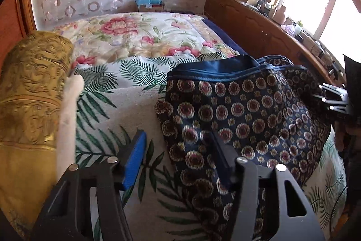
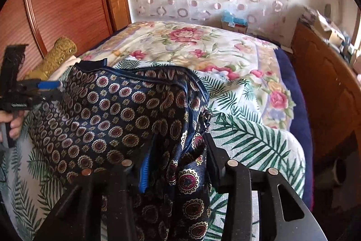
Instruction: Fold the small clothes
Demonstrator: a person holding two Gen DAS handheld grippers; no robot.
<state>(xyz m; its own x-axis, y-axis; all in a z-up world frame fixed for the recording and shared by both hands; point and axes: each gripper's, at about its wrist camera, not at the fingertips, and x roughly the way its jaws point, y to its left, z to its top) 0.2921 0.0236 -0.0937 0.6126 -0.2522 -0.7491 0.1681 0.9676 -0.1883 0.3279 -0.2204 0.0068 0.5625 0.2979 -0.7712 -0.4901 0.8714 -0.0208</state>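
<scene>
A small navy garment (image 1: pixel 243 110) with round floral medallions and a blue waistband lies bunched on a palm-leaf cloth (image 1: pixel 117 110) on the bed. My left gripper (image 1: pixel 178 155) is open at the garment's left edge, its right finger on the fabric, its blue-padded left finger (image 1: pixel 133 162) over the leaf cloth. In the right wrist view the garment (image 2: pixel 117 110) spreads to the left, and my right gripper (image 2: pixel 178 159) stands open with a fold of the fabric between its fingers. The left gripper also shows there (image 2: pixel 45 87), and the right gripper shows in the left wrist view (image 1: pixel 331 96).
A gold embossed bolster (image 1: pixel 31 92) lies at the left. A floral quilt (image 1: pixel 140 37) covers the far bed. A wooden headboard shelf (image 1: pixel 266 22) with clutter runs along the right under a window. A wooden wardrobe (image 2: pixel 63 3) stands left.
</scene>
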